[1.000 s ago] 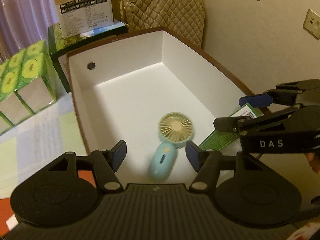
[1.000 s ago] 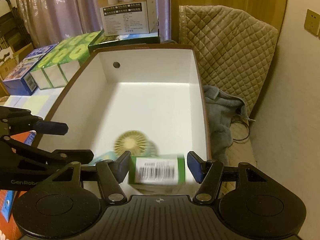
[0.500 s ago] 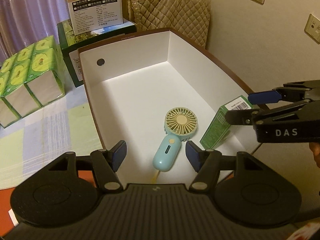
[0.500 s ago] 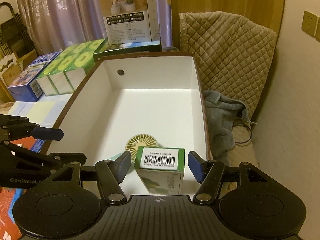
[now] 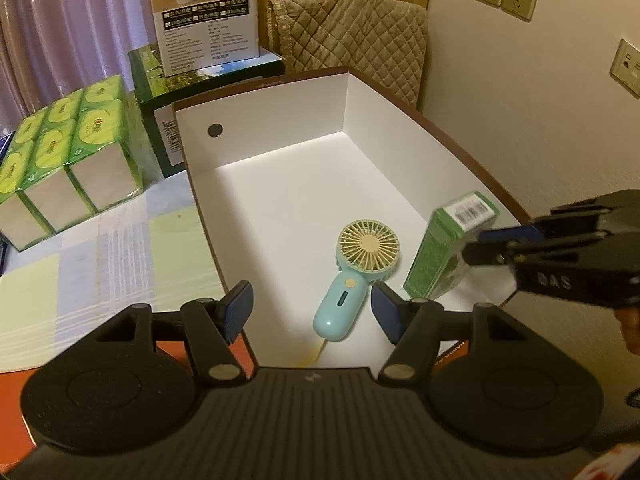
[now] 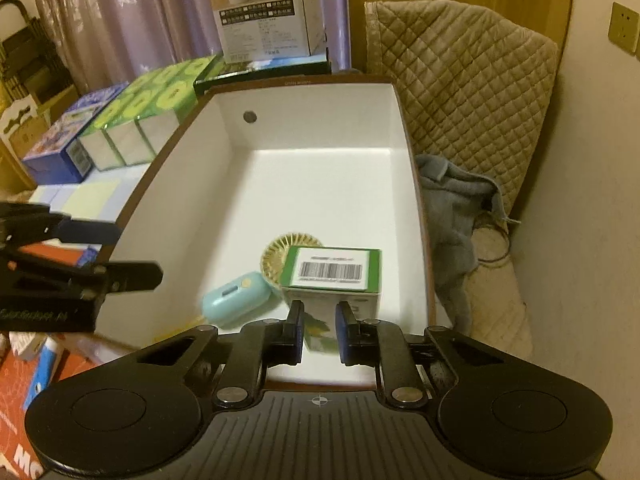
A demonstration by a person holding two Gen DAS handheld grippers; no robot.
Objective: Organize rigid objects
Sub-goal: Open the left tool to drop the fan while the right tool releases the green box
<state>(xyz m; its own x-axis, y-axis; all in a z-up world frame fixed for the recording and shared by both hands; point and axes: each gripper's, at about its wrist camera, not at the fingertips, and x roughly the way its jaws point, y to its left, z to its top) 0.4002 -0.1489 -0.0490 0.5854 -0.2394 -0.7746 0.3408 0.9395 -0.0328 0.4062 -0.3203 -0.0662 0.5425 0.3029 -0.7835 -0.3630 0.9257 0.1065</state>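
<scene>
A white storage box with a brown rim is seen on the bench. A mint handheld fan lies flat on its floor, and a green carton with a barcode label stands upright just beside the fan, near the right wall. The left tool is held released above the box's near edge, nothing between its jaws. The right tool is closing, its jaws nearly together and empty, short of the carton.
</scene>
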